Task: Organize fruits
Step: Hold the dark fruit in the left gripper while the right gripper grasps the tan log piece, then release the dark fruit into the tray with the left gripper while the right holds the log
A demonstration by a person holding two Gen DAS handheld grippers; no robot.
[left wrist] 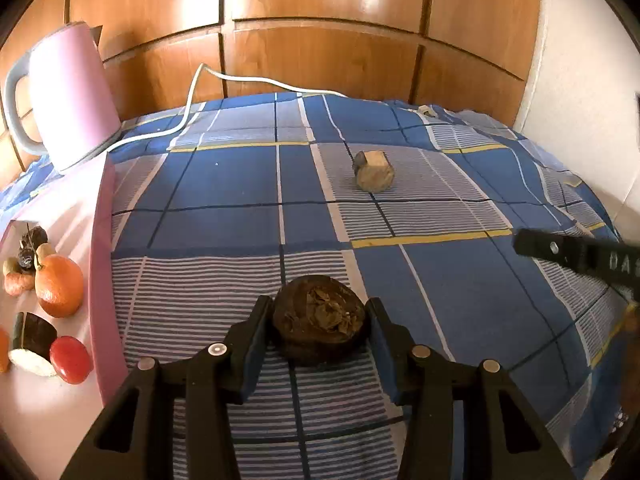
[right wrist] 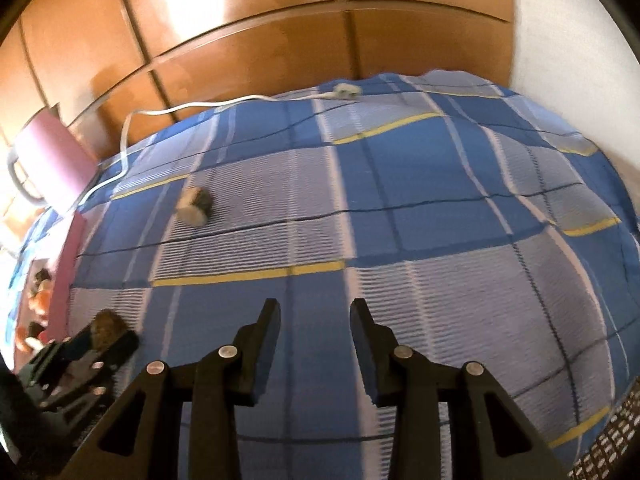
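My left gripper [left wrist: 319,308] is closed around a dark brown round fruit [left wrist: 320,322] on the blue checked cloth [left wrist: 224,184]; it also shows at the left of the right wrist view [right wrist: 107,328]. A beige and grey cut fruit piece [left wrist: 374,171] lies farther out on the cloth, also seen in the right wrist view [right wrist: 195,207]. At the left, a pink tray [left wrist: 76,208] holds an orange [left wrist: 59,286], a red fruit [left wrist: 71,359], a dark cut piece [left wrist: 34,342] and several small fruits. My right gripper [right wrist: 315,312] is open and empty above the cloth.
A pink kettle [left wrist: 70,98] stands at the back left by the tray, with a white cord [left wrist: 188,112] running across the cloth to a plug [right wrist: 346,90]. Wooden panels [left wrist: 320,40] rise behind the table. A white wall [left wrist: 580,80] is at the right.
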